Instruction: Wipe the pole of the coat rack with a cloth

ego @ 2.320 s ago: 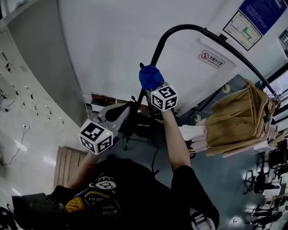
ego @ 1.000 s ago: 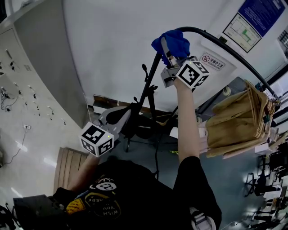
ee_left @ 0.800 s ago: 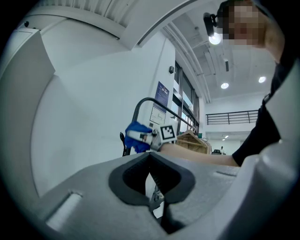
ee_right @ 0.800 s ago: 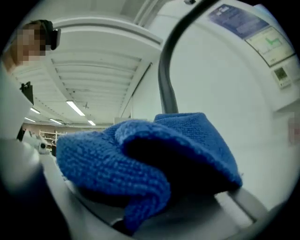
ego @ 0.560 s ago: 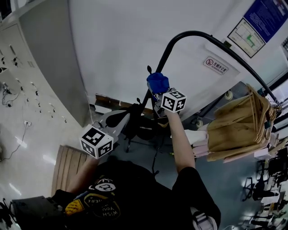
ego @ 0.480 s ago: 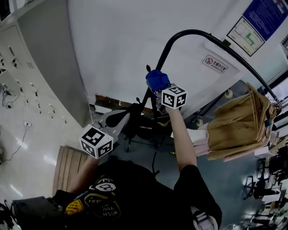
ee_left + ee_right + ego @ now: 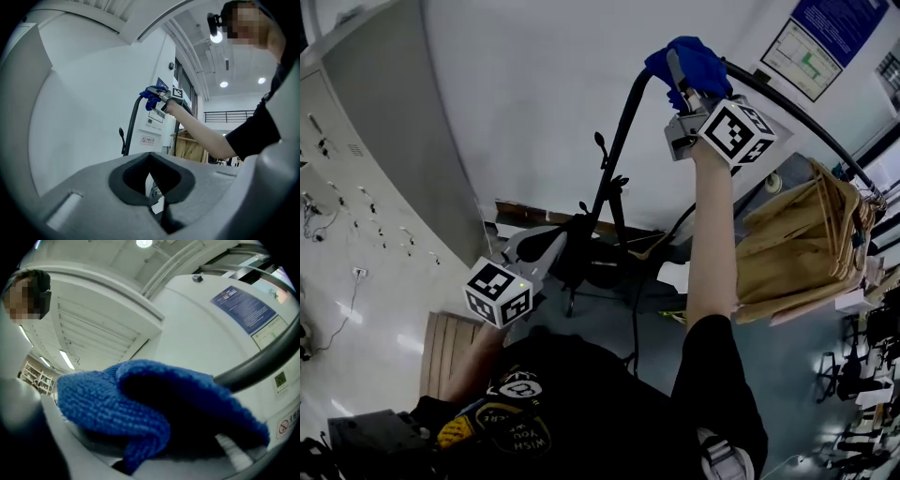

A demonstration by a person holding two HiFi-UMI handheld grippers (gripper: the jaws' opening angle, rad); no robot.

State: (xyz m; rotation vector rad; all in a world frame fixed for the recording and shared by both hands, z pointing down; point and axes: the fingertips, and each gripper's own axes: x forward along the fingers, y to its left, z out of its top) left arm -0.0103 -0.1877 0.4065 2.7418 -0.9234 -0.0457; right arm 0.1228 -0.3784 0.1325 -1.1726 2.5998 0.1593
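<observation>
Wiping mid-pass: blue cloth [image 7: 689, 58] pinched in right gripper [image 7: 679, 77], pressed on pole [image 7: 619, 141] at top bend; left gripper [image 7: 151, 178] closed, empty, well below bend; remaining pole judged undone.

The head view looks steeply down past the person's shoulders toward the wall, holding the pole [image 7: 617, 150], the left gripper [image 7: 546, 242] and the right gripper [image 7: 680, 82]. The left gripper view sits low, facing upward along its fingers [image 7: 93, 197], and shares that pole, the cloth [image 7: 149, 96] and the right gripper from well away. The right gripper view sits hard against the cloth, pole at right.
</observation>
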